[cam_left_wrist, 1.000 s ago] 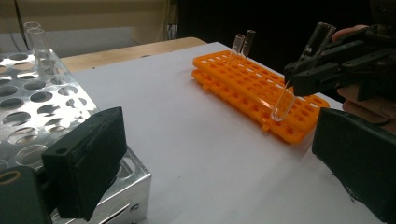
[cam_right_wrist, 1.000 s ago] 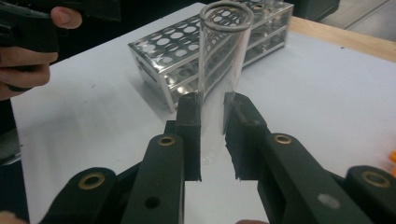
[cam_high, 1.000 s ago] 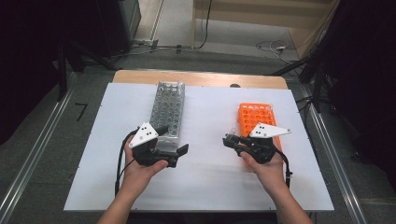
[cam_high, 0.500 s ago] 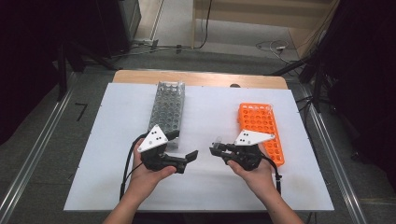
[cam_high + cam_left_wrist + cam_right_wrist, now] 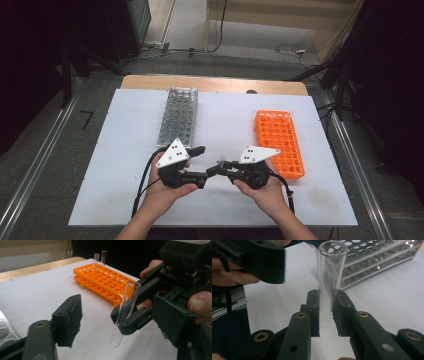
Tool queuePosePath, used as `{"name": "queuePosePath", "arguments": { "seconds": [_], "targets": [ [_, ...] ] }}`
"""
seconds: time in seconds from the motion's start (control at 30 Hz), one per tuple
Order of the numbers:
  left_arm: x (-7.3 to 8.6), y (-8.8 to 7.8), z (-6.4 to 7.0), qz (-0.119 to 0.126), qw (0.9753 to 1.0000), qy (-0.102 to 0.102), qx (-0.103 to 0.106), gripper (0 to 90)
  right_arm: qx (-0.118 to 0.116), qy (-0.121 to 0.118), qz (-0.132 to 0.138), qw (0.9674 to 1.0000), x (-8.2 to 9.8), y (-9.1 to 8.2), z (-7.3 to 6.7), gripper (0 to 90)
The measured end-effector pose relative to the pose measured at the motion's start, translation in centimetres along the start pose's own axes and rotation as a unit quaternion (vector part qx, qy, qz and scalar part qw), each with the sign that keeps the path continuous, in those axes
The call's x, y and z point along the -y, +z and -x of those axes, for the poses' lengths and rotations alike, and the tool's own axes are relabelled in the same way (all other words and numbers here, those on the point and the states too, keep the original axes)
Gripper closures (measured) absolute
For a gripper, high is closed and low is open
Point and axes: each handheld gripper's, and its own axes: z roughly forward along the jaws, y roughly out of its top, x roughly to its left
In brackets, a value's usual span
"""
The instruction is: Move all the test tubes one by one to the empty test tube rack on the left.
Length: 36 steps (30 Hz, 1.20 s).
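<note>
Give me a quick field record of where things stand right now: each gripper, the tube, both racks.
right gripper: shut on the glass test tube, held upright, open mouth up
glass test tube: empty, clear of the table, between the two grippers
left gripper: jaws apart and just been closing; nothing pressed between them, one jaw close beside the tube
orange rack: on the table, person's right; two tubes standing at its far end
metal rack: on the table, person's left
white table: both racks rest on it
</note>
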Motion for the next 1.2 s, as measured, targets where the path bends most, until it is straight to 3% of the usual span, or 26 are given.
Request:
{"name": "queuePosePath", "arguments": {
  "seconds": [0.2, 0.53, 0.87, 1.2],
  "targets": [
    [0.2, 0.3, 0.4, -0.008, 0.9999, 0.009, 0.011, 45.5, -0.012, -0.007, -0.007, 0.9999, 0.0, 0.5, -0.5, 73.6],
    [0.3, 0.7, 0.7, -0.018, 0.9996, 0.019, 0.013, 62.5, -0.023, -0.009, -0.011, 0.9996, -0.1, 0.7, -0.9, 73.6],
    [0.5, 1.0, 1.0, -0.024, 0.9992, 0.025, 0.018, 73.8, -0.030, -0.010, -0.015, 0.9994, -0.2, 0.9, -1.1, 73.5],
    [0.5, 0.9, 1.0, -0.021, 0.9991, 0.033, 0.014, 75.5, -0.032, -0.008, -0.015, 0.9993, -0.1, 0.9, -1.1, 73.3]
  ]
}}
